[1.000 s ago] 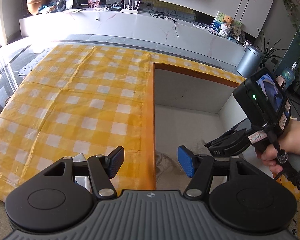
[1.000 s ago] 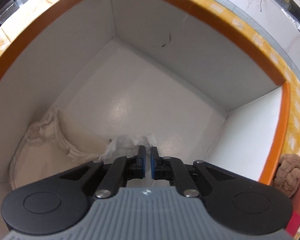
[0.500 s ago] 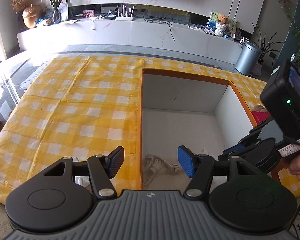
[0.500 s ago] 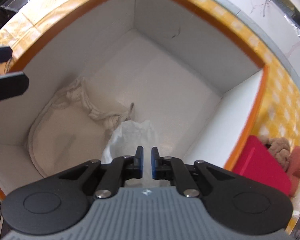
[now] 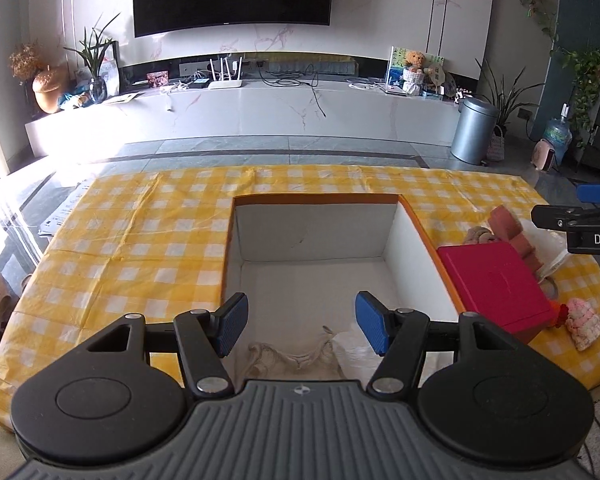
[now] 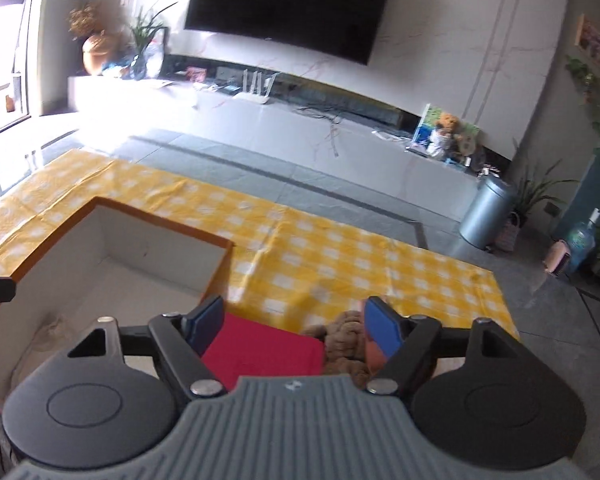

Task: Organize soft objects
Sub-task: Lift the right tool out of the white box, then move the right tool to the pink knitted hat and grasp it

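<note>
Both grippers are spread wide with nothing between their pads. Right gripper (image 6: 294,328) hangs over the red folded cloth (image 6: 262,350) and the brown knitted piece (image 6: 346,350), which lie just right of the white storage box (image 5: 420,256) on the yellow checked tablecloth (image 5: 140,240). Left gripper (image 5: 300,330) hovers above the box's near end, where a cream drawstring bag (image 5: 292,360) already lies on the floor of the box. Outside it, a pink knitted item (image 5: 584,322) waits near the red cloth. The next pick looks like the brown piece — best to drop straight down and pinch its bulk, not a loose edge, so it lifts whole.
</note>
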Available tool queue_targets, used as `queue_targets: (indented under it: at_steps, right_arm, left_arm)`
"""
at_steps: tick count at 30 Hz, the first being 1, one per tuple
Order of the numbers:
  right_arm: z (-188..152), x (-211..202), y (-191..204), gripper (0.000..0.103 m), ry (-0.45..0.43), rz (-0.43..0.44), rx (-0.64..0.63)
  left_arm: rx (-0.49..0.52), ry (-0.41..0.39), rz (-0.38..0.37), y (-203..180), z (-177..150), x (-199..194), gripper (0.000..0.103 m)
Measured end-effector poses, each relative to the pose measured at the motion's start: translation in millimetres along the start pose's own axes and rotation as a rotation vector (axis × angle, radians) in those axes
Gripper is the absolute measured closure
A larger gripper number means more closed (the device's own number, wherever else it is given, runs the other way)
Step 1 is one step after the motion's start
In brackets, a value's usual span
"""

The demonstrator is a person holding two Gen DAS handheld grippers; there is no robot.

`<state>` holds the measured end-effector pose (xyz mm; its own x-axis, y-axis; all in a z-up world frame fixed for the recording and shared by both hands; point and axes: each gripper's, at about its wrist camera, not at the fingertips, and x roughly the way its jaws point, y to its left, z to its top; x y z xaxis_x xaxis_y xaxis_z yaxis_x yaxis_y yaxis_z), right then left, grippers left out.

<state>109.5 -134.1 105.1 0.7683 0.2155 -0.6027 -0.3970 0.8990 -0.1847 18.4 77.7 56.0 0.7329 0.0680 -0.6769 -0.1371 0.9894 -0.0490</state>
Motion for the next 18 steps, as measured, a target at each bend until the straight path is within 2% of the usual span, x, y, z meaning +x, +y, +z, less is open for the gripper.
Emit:
queue_targets:
  at_steps: [5,9,14,15,18]
  right_arm:
    - [-44,-8,-55,0.021,-0.077,-0.079,0.275]
    - [-66,-3,-86,0.021,-0.026,-0.173,0.301]
    - [-94,0,-134,0.017,0.011,-0.274,0.428]
    - [-102,2,-143,0.016,0.033,-0.268,0.459]
    - [-126,22,-166,0.013,0.087,-0.121,0.569]
  left_arm:
    - [0.024,0.024,-0.094,-34,5,2,0.030]
    - [0.081,0.020,-0.120,-66,11,6,0.030]
    - [0.160,0.028,-0.150,-114,18,15,0.030]
    - [0.172,0.027,-0.159,-121,20,17,0.030]
    - [0.176,0.036,-0.212,-144,23,25,0.030]
